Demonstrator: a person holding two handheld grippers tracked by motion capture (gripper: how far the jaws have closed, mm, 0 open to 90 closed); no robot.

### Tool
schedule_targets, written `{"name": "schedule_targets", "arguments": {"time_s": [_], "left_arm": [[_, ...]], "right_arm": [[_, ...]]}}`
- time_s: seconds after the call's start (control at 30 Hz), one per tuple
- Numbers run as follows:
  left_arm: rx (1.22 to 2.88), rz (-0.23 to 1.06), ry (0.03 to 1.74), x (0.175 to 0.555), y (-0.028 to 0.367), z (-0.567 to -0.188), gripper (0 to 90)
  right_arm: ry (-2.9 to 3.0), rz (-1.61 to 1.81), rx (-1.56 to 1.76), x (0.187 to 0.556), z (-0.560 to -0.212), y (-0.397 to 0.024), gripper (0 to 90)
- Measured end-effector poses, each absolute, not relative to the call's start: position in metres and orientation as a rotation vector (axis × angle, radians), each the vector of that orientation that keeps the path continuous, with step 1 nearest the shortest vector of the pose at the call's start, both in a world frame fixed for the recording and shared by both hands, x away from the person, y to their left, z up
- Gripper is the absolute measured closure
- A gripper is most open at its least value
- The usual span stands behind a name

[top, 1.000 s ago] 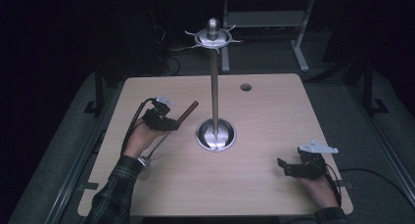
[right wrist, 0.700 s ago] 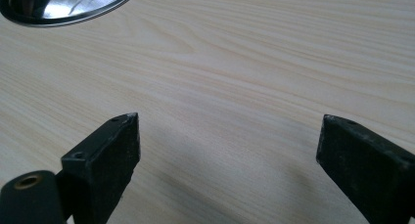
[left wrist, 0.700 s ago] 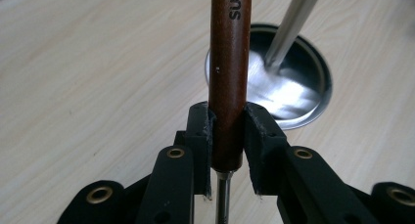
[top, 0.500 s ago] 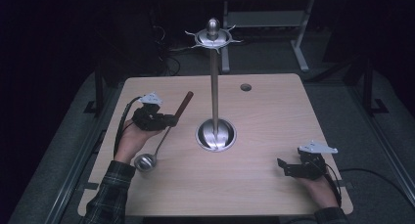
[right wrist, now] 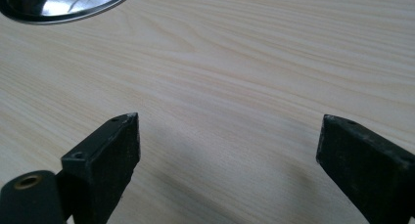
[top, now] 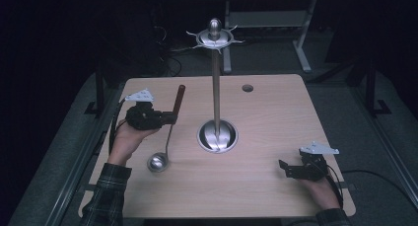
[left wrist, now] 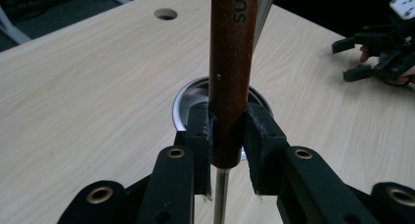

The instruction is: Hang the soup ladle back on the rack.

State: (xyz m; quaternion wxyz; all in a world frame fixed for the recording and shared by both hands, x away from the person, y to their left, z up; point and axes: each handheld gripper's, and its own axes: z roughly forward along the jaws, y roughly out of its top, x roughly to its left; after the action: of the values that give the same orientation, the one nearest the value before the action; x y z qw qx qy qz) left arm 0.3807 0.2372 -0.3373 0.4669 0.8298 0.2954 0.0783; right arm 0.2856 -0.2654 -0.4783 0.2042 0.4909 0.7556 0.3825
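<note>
**Ana:** Dark room all round, and one pale wooden table [top: 276, 186] lit in the middle. What's that tall steel thing on it?

**Ben:** A utensil stand [top: 216, 88]: a round dished base, a thin pole, and a crown of hooks at the top. I'd say it sits mid-table so either hand can reach it.

**Ana:** And the ladle [top: 170, 122]?

**Ben:** It's in the left gripper [top: 170, 118], off the table, left of the stand's base. Its brown wooden handle points up and away, and the small steel bowl hangs low toward the person.

**Ana:** Is the grip firm?

**Ben:** In the left gripper view both black pads are clamped on the handle's lower end [left wrist: 227, 131], just above where the bare metal shaft begins. Holding it there leaves the top of the handle free, which I'd guess is the end meant for a hook.

**Ana:** Why so upright?

**Ben:** Probably so that the free end can be brought up to the crown. I can't make out a hanging hole at its tip.

**Ana:** And the other hand?

**Ben:** The right gripper [top: 287, 168] rests near the table's near right corner, well clear of the stand. Its jaws stand wide apart over bare wood with nothing between them.
</note>
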Motion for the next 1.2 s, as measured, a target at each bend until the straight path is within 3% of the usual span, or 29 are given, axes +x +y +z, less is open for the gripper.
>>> {"name": "schedule_targets", "arguments": {"time_s": [0.6,1.2], "left_arm": [[1.93,0.19,0.58,0.366,0.227,-0.305,73.5],[1.898,0.269,0.484,0.365,0.211,-0.264,73.5]], "right_arm": [[2.085,1.078,1.377,0.286,-0.478,-0.266,8.4],[2.096,1.075,1.359,0.284,-0.477,-0.264,8.5]]}}
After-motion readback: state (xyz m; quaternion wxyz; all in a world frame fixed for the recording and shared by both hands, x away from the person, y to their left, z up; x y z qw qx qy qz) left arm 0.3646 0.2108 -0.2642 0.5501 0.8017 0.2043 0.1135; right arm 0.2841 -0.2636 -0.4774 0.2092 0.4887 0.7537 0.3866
